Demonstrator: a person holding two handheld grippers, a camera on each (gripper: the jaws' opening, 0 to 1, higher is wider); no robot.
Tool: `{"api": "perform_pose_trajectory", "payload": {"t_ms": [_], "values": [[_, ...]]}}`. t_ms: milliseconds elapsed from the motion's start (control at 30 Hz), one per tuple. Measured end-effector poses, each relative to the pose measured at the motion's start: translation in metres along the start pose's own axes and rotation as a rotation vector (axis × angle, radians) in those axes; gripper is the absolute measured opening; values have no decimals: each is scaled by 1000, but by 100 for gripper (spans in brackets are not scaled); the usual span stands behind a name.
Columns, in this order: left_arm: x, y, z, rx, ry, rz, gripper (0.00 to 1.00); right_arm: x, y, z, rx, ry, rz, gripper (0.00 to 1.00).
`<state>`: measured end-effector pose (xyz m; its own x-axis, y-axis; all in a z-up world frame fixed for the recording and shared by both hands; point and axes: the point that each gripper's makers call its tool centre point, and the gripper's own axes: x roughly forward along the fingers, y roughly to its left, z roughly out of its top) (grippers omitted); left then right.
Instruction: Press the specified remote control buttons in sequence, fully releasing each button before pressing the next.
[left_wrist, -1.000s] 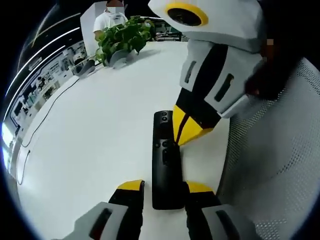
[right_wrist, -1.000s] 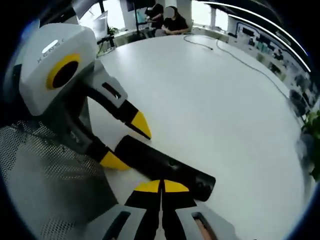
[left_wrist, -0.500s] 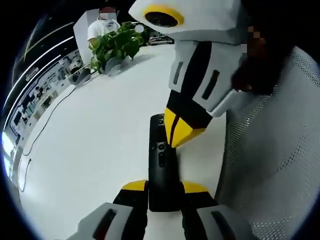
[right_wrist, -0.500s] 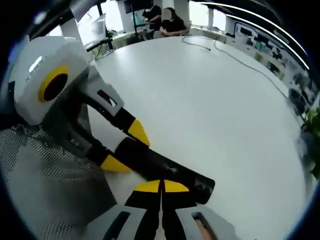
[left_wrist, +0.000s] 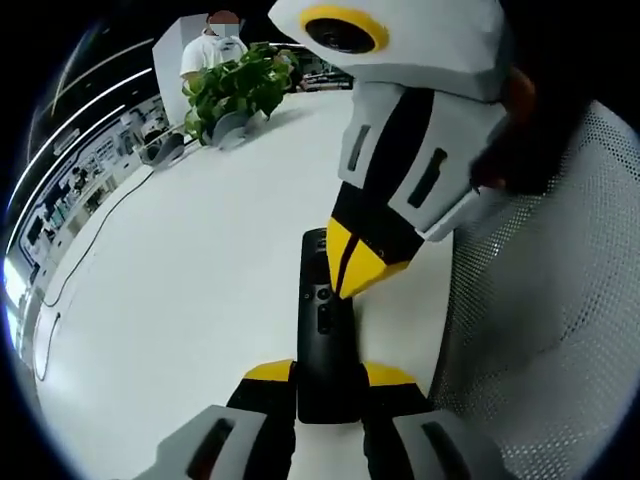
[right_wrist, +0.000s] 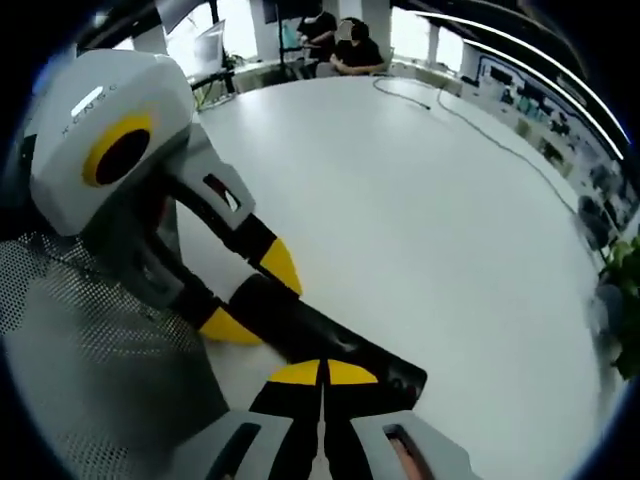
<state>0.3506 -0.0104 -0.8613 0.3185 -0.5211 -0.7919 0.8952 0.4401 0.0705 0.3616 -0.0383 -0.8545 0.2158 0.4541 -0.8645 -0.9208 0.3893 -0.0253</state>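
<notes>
You had the black remote control (left_wrist: 326, 335) lying on the white table (left_wrist: 180, 290), running up the middle of the left gripper view from between the left gripper (left_wrist: 328, 378) jaws, whose yellow tips hugged its near end on both sides — closed on it, holding it steady. In the right gripper view the remote (right_wrist: 330, 345) lay slanted across the lower centre, its button end toward lower right, with the left gripper (right_wrist: 245, 300) reaching in from the left and clamping its other end. Your right gripper (right_wrist: 322, 372) had its two yellow tips pressed together with no gap, empty, and their joined point sat right over the button end; in the left gripper view that same right gripper (left_wrist: 352, 270) came down from the upper right with its closed tip on or just above the buttons near the remote's middle. Whether a button was actually depressed could not be told from either view. The risks as I judge them: the blunt joined tip was wider than a single button, so a slightly off-centre push could have caught a neighbouring key — and lifting too little would have blurred one press into the next. Pushing at an angle could also have pivoted the remote in the left jaws. The potted plant (left_wrist: 240, 85) and a cable (left_wrist: 90, 240) sat well away at upper left.
</notes>
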Motion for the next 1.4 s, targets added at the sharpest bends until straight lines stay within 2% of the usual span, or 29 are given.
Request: {"api": "perform_pose_trajectory", "payload": {"t_ms": [33,167,333,633,700,800,867,1100,1167,1267,1400], "values": [[0,1,0,-2,1,-1,23,1,1,0,-23,-2,-3,0],[-1,1,0,-7,-7,-5,23,0,0,-1,-22,16,-11,0],[0,1,0,-14,-5,-6,24,-2,-1,-1,35,6,6,0],[0,1,0,-13,-5,-8,24,-2,0,-2,47,9,18,0],[0,1,0,-11,-5,-8,24,-2,-1,-1,66,3,23,0],[0,0,1,-2,-11,-13,24,-3,0,8,147,-39,52,0],[1,0,1,0,-14,-16,24,-3,-2,11,161,-46,49,0],[1,-5,2,20,-21,-34,24,0,3,11,122,-41,51,0],[2,-7,3,39,-24,-43,24,1,3,12,121,-42,51,0],[2,-6,3,31,-23,-45,24,1,6,8,126,-22,69,0],[2,-6,3,32,-24,-46,24,0,5,6,124,-31,70,0]]}}
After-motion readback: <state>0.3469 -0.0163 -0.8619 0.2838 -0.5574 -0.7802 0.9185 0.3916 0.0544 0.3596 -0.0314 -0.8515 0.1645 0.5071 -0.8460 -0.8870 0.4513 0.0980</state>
